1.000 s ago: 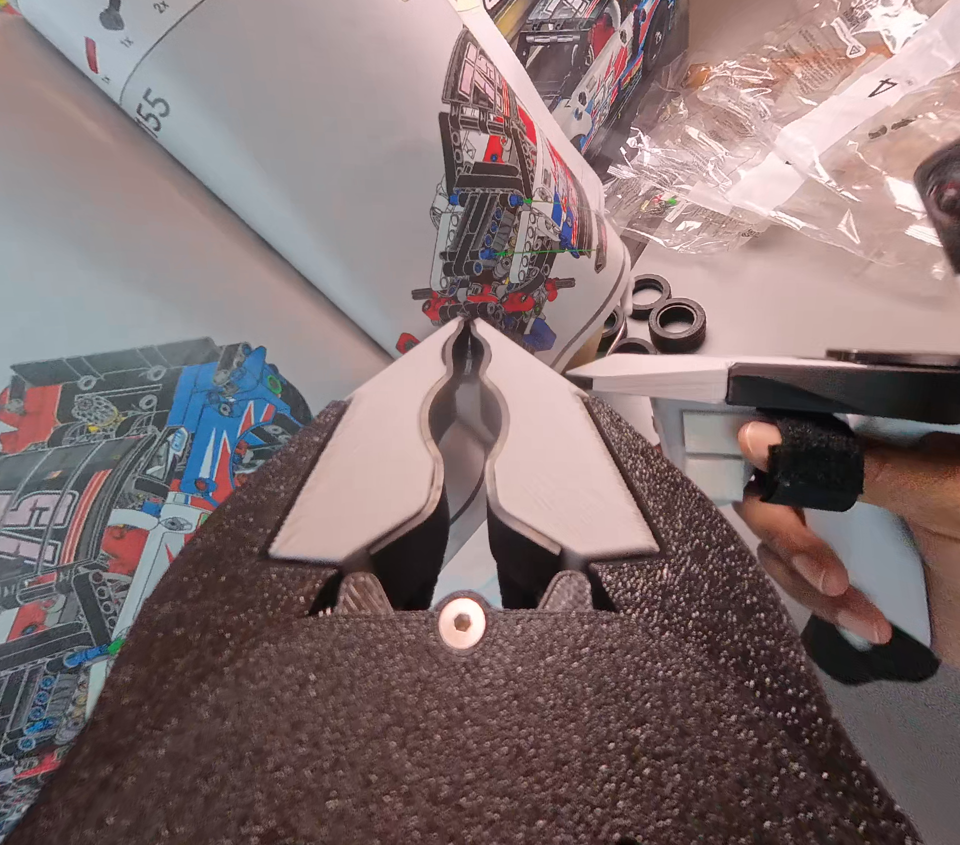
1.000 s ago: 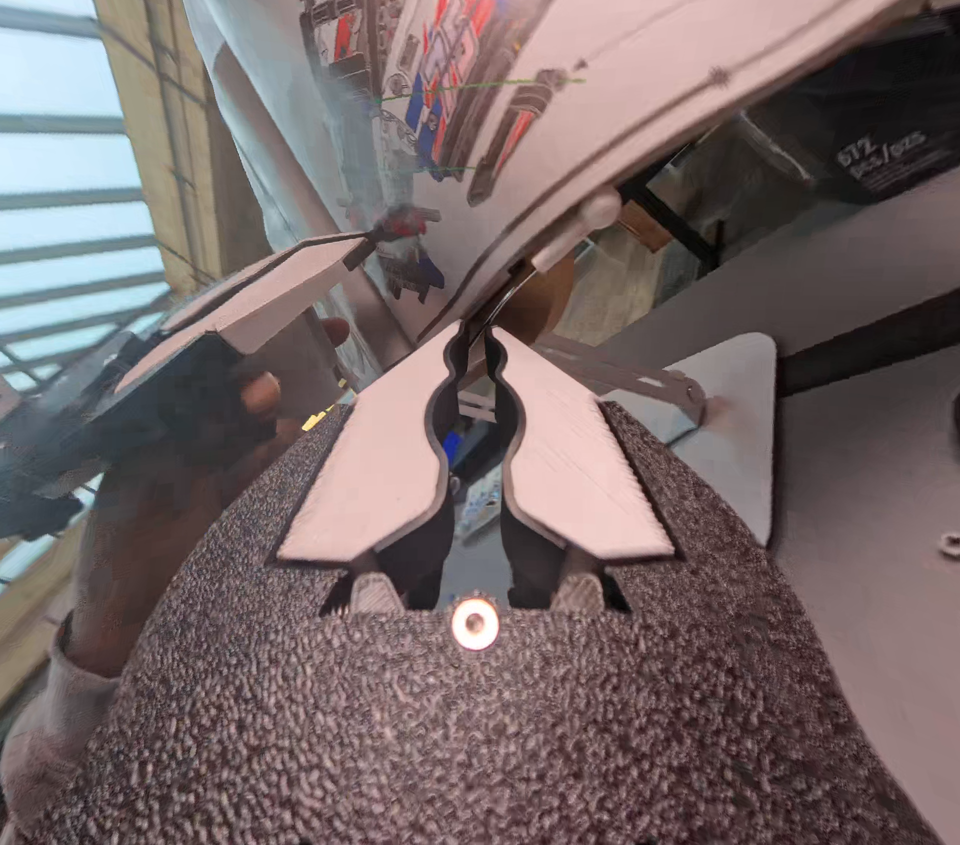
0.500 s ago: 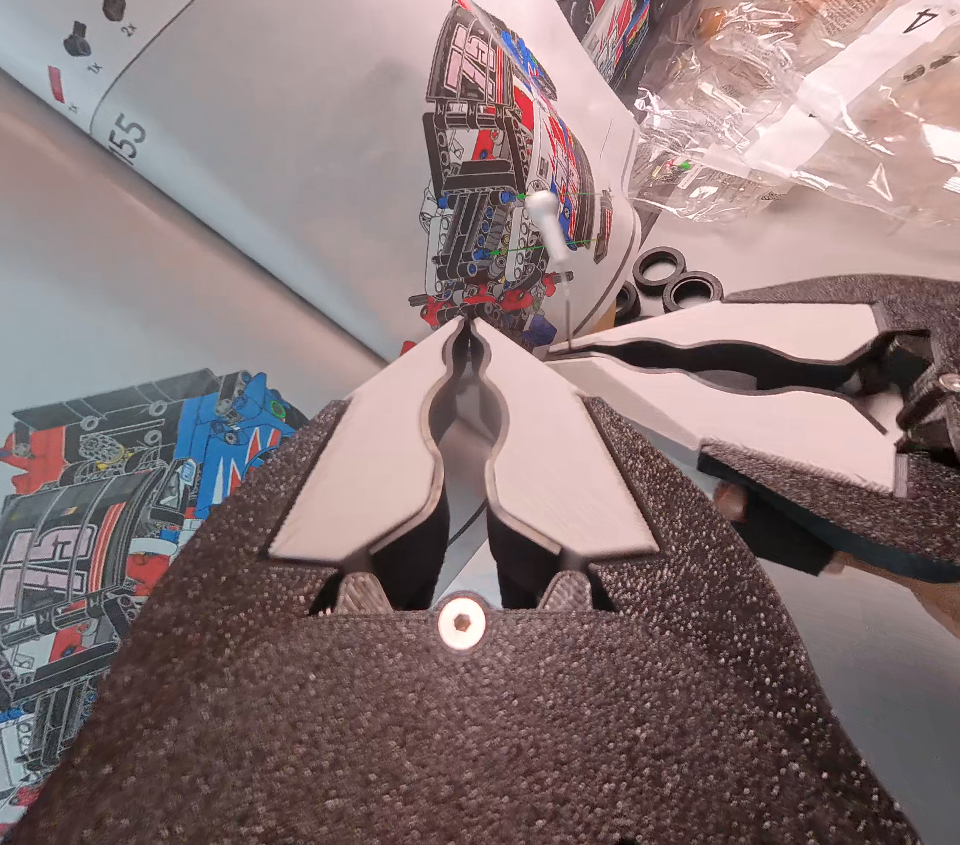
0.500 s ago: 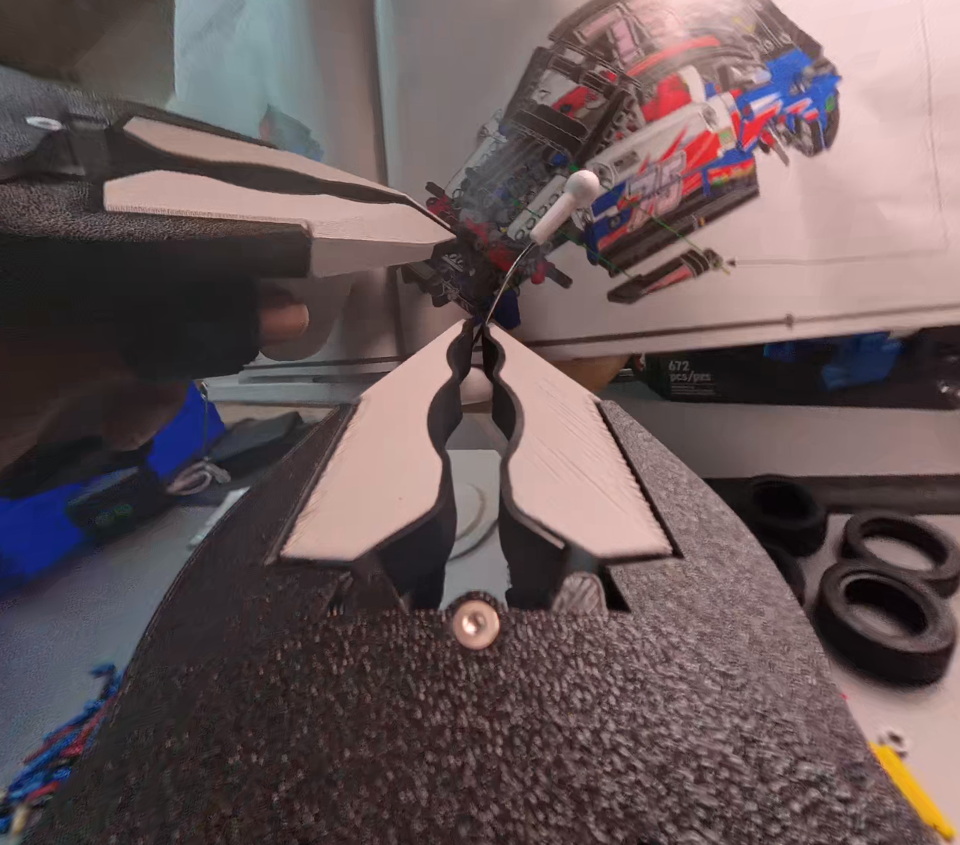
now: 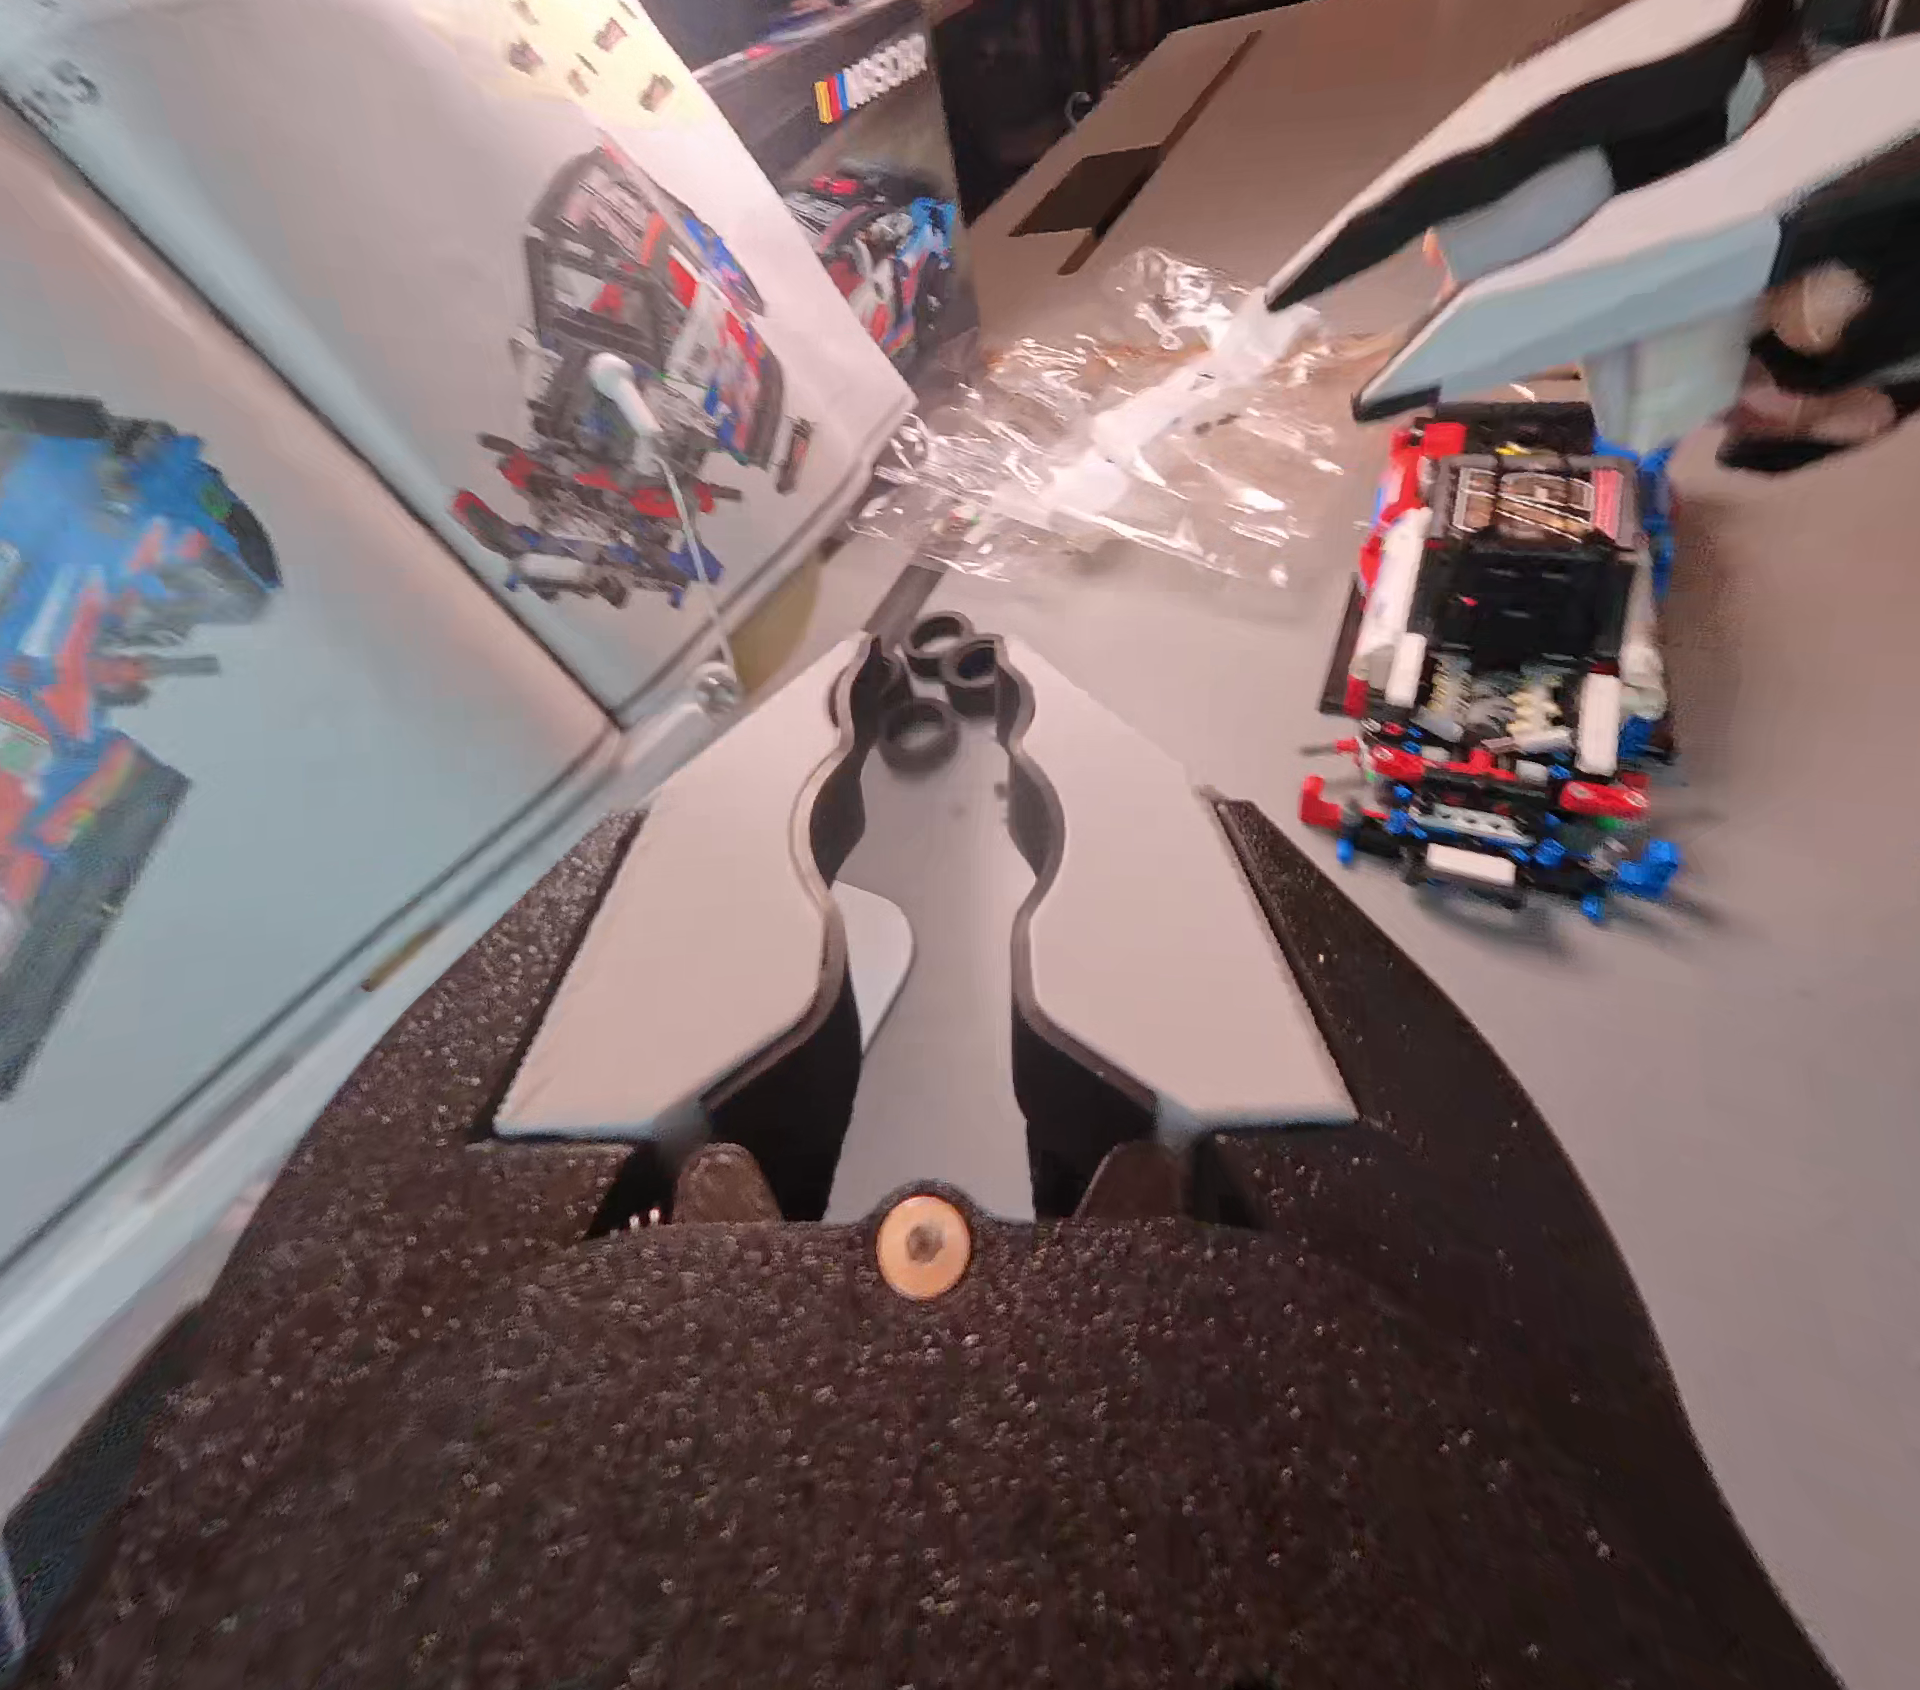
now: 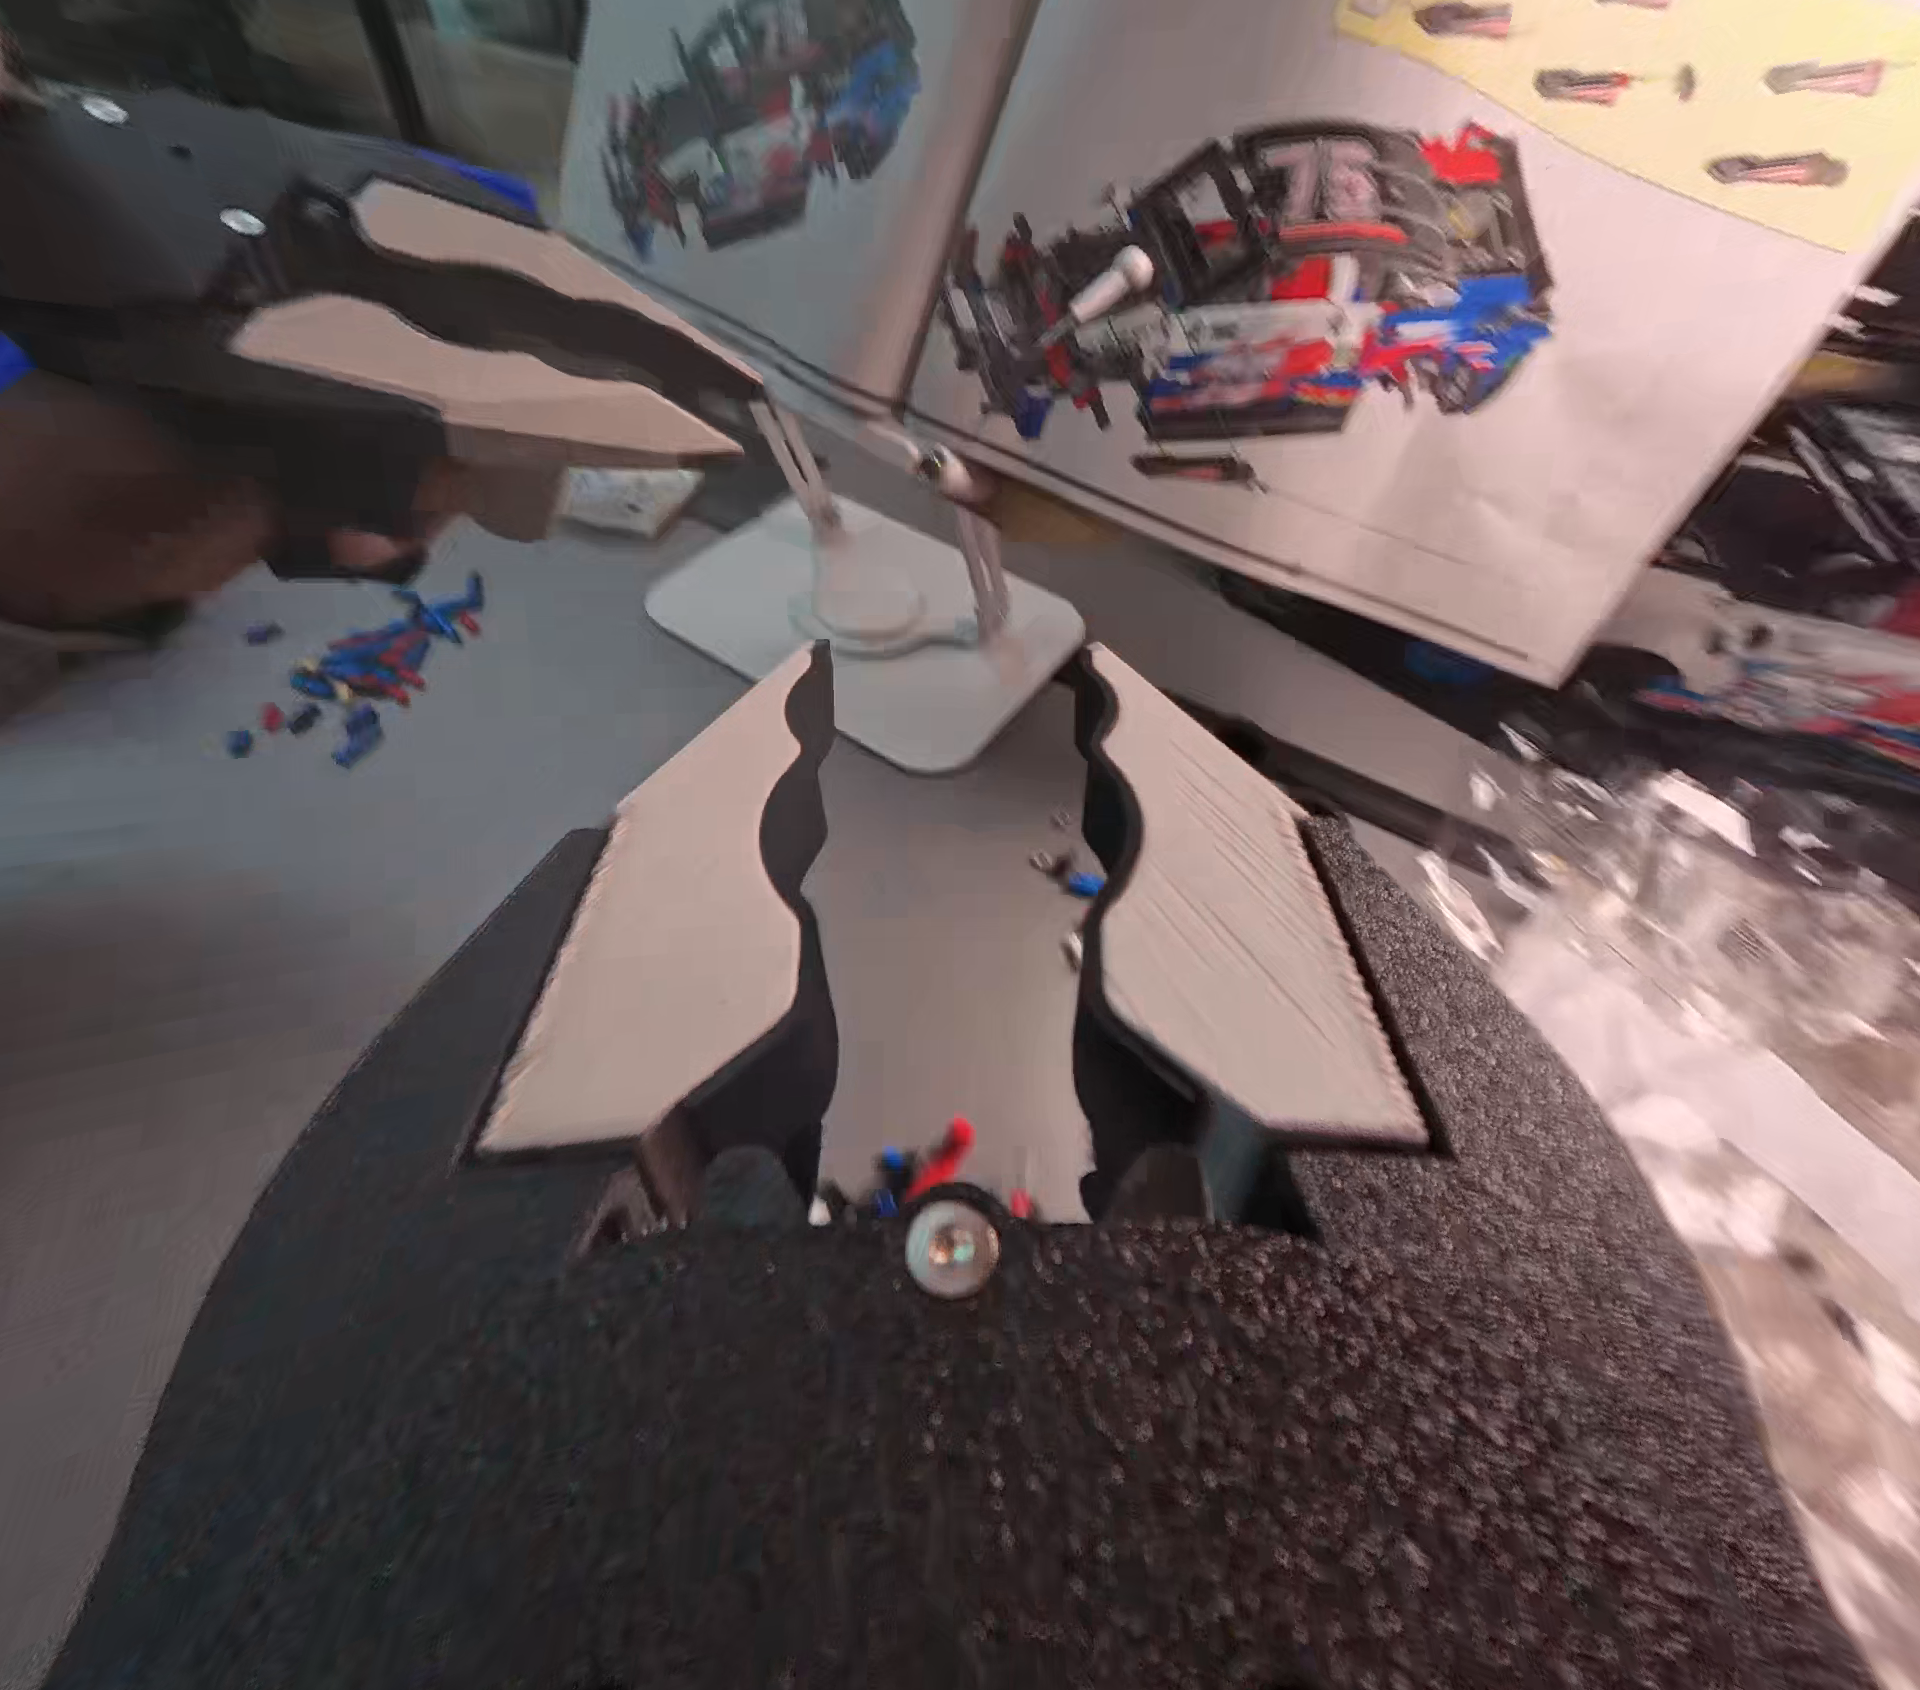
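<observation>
An open instruction booklet (image 5: 343, 352) with toy car pictures stands on a white book stand (image 6: 717, 612). The stand's white-tipped page-holder arm (image 6: 1110, 281) lies across the right page; it also shows in the left wrist view (image 5: 623, 393). My left gripper (image 5: 935, 653) is open and empty, drawn back from the booklet's lower edge, with black tyres (image 5: 940, 684) seen between its tips. My right gripper (image 6: 956, 664) is open and empty over the stand's base. Each gripper shows in the other's view, the right one (image 5: 1317, 354) and the left one (image 6: 740, 422).
A partly built red, blue and black toy car (image 5: 1507, 674) sits on the grey table to the right. Crumpled clear plastic bags (image 5: 1091, 445) lie behind the tyres. The set's box (image 5: 873, 186) stands behind the booklet. Loose small bricks (image 6: 364, 674) lie left of the stand.
My left gripper let go of the page edge and my right gripper let go of the page-holder wire. Both opened and pulled back from the booklet. The holder arm now rests on the page.
</observation>
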{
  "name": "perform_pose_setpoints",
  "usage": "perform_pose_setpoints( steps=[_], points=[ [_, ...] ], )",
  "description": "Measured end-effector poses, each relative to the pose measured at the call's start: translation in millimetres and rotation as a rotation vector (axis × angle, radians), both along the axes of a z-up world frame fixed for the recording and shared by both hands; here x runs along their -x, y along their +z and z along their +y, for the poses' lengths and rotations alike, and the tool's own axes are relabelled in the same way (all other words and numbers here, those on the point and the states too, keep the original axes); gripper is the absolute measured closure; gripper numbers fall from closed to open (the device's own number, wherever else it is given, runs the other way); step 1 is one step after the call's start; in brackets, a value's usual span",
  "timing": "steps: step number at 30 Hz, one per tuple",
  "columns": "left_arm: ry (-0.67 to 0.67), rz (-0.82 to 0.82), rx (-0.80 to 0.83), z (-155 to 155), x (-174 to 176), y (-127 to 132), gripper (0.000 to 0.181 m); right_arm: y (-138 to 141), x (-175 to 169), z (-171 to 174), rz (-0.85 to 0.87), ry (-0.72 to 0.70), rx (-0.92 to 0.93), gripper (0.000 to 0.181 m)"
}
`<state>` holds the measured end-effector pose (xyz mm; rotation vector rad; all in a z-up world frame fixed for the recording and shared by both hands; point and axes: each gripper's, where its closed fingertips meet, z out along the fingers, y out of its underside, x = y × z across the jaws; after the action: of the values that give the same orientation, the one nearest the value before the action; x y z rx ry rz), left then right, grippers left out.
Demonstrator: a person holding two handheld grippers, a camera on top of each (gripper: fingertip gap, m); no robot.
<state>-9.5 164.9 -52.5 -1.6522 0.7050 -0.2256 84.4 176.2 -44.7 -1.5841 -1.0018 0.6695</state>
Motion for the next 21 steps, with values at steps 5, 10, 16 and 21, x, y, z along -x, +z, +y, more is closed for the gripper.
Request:
perform_pose_setpoints(
  steps=[5, 10, 16, 21],
  points=[
    [-0.120, 0.004, 0.117, -64.1, -16.4, -54.4, 0.155, -59.8, -117.2, -23.0, -0.243, -0.200, 0.112, 0.133],
    [-0.184, 0.006, 0.233, -105.8, -35.9, -91.8, 0.151, -134.4, -132.1, -34.6, -0.288, -0.292, 0.234, 0.142],
    [-0.184, 0.045, 0.243, -147.4, -40.8, -109.0, 0.149, -138.2, -103.9, -27.7, -0.308, -0.320, 0.005, 0.172],
    [-0.144, 0.021, 0.269, -163.1, -27.7, -124.4, 0.148, -140.4, -60.3, -58.7, -0.419, -0.149, -0.262, 0.173]
  ],
)
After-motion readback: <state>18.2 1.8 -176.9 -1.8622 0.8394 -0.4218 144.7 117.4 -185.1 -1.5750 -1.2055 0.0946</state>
